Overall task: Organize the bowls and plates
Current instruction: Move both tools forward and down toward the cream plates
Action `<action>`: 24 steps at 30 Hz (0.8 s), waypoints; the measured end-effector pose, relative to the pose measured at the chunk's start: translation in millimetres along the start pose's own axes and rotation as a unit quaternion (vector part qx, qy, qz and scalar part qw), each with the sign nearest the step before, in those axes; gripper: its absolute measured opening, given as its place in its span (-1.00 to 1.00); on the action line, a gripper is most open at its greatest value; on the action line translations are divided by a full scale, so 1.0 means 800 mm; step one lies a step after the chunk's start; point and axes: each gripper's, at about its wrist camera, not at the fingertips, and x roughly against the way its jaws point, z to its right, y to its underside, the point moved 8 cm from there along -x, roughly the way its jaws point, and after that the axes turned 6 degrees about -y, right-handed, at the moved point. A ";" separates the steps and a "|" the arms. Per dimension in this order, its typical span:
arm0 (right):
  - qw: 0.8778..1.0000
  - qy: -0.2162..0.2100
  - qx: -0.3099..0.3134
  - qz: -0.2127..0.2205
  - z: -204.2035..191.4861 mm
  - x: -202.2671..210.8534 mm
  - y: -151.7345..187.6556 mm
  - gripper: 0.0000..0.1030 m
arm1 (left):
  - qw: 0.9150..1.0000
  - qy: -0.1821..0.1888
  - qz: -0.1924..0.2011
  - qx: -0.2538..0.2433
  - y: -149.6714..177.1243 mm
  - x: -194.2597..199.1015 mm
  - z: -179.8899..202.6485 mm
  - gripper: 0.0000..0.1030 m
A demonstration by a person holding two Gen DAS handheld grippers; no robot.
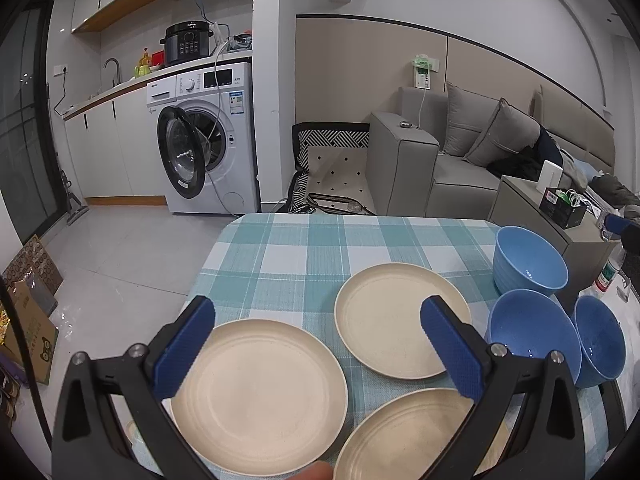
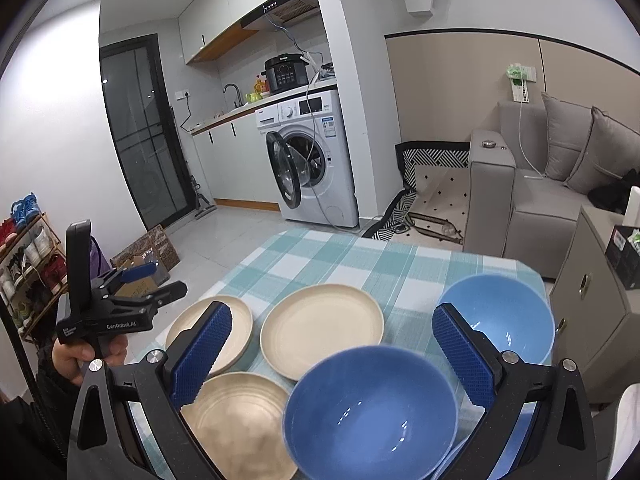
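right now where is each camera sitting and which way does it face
Left wrist: sits on the left gripper, facing across the checked table over three cream plates; only its open fingers show.
Right wrist: sits on the right gripper, above a dark blue bowl; the person's hand shows.
Shared: table, plates, bowls, washing machine.

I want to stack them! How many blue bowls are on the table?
3. A light one farthest back, a darker one in front of it, and another at that one's right. None looks hidden.
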 end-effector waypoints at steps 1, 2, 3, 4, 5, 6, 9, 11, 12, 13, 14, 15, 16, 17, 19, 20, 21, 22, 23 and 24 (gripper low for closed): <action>1.000 0.001 0.002 0.001 0.002 0.000 -0.006 1.00 | 1.000 -0.001 -0.001 0.000 -0.003 -0.002 -0.001 1.00; 1.000 0.004 0.003 0.002 0.005 -0.001 -0.014 1.00 | 1.000 -0.002 -0.003 0.001 -0.006 -0.005 -0.002 1.00; 1.000 0.004 0.004 0.003 0.007 -0.002 -0.018 1.00 | 1.000 -0.003 -0.004 0.003 -0.009 -0.007 -0.002 1.00; 1.000 0.005 0.006 0.002 0.009 -0.003 -0.025 1.00 | 1.000 -0.004 -0.006 0.005 -0.011 -0.008 -0.003 1.00; 1.000 0.007 0.008 0.002 0.011 -0.005 -0.031 1.00 | 1.000 -0.005 -0.007 0.007 -0.014 -0.010 -0.003 1.00; 1.000 0.007 0.010 0.000 0.012 -0.007 -0.034 1.00 | 1.000 -0.005 -0.008 0.009 -0.015 -0.012 -0.004 1.00; 1.000 0.007 0.013 -0.011 0.016 -0.018 -0.041 1.00 | 1.000 -0.006 -0.014 0.012 -0.020 -0.022 -0.005 1.00; 1.000 0.006 0.014 -0.020 0.018 -0.029 -0.043 1.00 | 1.000 -0.008 -0.019 0.013 -0.021 -0.029 -0.006 1.00; 1.000 0.006 0.014 -0.025 0.020 -0.035 -0.043 1.00 | 1.000 -0.008 -0.022 0.014 -0.020 -0.033 -0.006 1.00; 0.999 0.005 0.013 -0.031 0.020 -0.041 -0.041 1.00 | 0.999 -0.007 -0.027 0.015 -0.020 -0.039 -0.005 1.00; 0.999 0.004 0.012 -0.039 0.022 -0.049 -0.039 1.00 | 0.999 -0.004 -0.032 0.016 -0.019 -0.044 -0.004 1.00; 0.999 0.004 0.011 -0.043 0.024 -0.053 -0.038 1.00 | 0.999 -0.001 -0.035 0.017 -0.019 -0.048 -0.004 1.00; 0.999 0.005 0.009 -0.052 0.026 -0.062 -0.036 0.99 | 0.999 0.001 -0.041 0.017 -0.018 -0.054 -0.002 1.00; 0.998 0.005 0.008 -0.057 0.028 -0.067 -0.034 0.99 | 0.999 0.002 -0.046 0.014 -0.017 -0.058 -0.001 1.00; 0.998 0.006 0.004 -0.067 0.032 -0.078 -0.030 0.99 | 0.999 0.003 -0.054 0.006 -0.015 -0.066 0.002 1.00; 0.997 0.010 0.002 -0.075 0.034 -0.085 -0.028 0.99 | 0.998 0.004 -0.058 0.004 -0.014 -0.071 0.004 1.00; 0.997 0.014 0.000 -0.081 0.036 -0.092 -0.027 0.99 | 0.998 0.004 -0.064 0.003 -0.012 -0.075 0.005 1.00; 0.996 0.014 0.000 -0.084 0.037 -0.096 -0.026 0.99 | 0.998 0.007 -0.069 0.005 -0.010 -0.080 0.005 0.99; 0.996 0.016 -0.001 -0.090 0.039 -0.103 -0.025 0.99 | 0.997 0.011 -0.073 0.007 -0.008 -0.084 0.006 0.99; 0.996 0.018 -0.001 -0.092 0.041 -0.107 -0.025 0.99 | 0.997 0.014 -0.078 0.010 -0.007 -0.089 0.005 0.99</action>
